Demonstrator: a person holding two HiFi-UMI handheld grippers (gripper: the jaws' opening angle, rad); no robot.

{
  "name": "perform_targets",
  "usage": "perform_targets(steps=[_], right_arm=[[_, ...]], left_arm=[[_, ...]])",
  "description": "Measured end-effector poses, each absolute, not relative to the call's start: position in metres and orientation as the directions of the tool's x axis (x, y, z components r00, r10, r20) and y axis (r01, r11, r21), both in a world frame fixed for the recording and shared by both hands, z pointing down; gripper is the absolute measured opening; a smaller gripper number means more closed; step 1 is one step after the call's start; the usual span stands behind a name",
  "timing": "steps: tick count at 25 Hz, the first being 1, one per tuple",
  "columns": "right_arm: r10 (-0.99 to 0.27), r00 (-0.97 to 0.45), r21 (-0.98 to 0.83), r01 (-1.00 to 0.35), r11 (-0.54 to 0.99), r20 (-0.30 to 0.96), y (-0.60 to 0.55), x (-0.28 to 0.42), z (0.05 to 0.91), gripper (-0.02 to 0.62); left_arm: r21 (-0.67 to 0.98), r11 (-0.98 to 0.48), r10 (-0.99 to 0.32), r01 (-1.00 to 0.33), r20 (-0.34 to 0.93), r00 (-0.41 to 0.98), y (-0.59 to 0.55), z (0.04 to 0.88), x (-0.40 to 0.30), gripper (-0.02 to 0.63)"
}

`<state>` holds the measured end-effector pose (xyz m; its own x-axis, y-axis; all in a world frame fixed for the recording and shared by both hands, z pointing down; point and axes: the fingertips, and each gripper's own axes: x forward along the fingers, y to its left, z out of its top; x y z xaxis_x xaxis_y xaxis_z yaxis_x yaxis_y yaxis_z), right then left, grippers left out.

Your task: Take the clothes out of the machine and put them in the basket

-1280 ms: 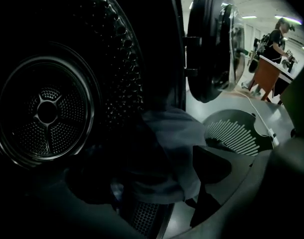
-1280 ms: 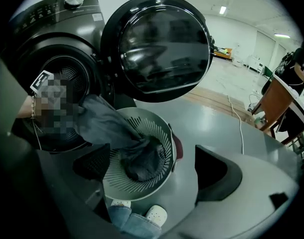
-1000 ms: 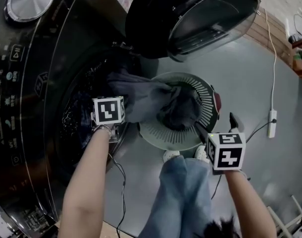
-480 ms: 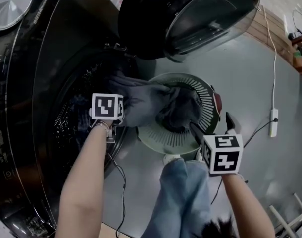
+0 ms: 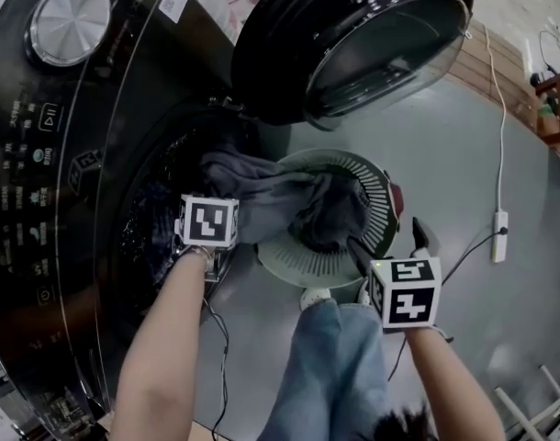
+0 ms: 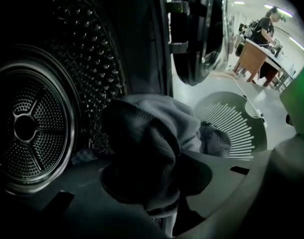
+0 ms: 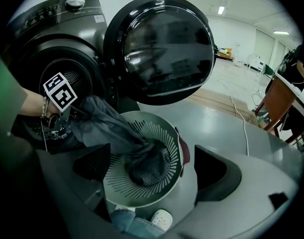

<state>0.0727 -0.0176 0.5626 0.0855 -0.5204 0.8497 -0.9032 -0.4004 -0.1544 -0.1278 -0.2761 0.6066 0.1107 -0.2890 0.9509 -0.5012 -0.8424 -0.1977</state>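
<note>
At machine [image 5: 69, 154]: 1 garment [image 6: 157, 123] | 1 basket [image 7: 123, 188] | left tongs [image 6: 159, 203] just closed on it | right tongs [image 7: 154, 166] empty, apart

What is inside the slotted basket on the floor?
One end of a grey garment lies bunched in the basket; the rest stretches towards the machine. The basket's bottom beneath it is covered.

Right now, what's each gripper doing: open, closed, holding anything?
Left gripper: jaws have just been closing, now pinching the grey garment.
Right gripper: open, holding nothing.
</note>
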Motion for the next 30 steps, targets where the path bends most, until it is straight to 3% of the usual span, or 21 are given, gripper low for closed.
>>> perform_targets(steps=[7,17,30], right_arm=[[-0.531,0.094,-0.133,-0.918,-0.374,0.842,-0.01,0.082,0.531,0.522],[-0.544,0.104,-0.131,-0.917,-0.375,0.832,0.004,0.084,0.496,0.52],[-0.541,0.159,-0.112,-0.894,-0.434,0.826,0.024,0.1,0.472,0.518]], left_arm=[[-0.168,-0.886,-0.278,-0.433,0.939,0.204,-0.236,0.569,-0.114,0.126],[-0.075,-0.892,-0.255,-0.446,0.897,0.361,-0.18,0.506,-0.085,0.123],[0.186,-0.878,-0.116,-0.44,0.811,0.573,-0.09,0.457,-0.031,0.123]])
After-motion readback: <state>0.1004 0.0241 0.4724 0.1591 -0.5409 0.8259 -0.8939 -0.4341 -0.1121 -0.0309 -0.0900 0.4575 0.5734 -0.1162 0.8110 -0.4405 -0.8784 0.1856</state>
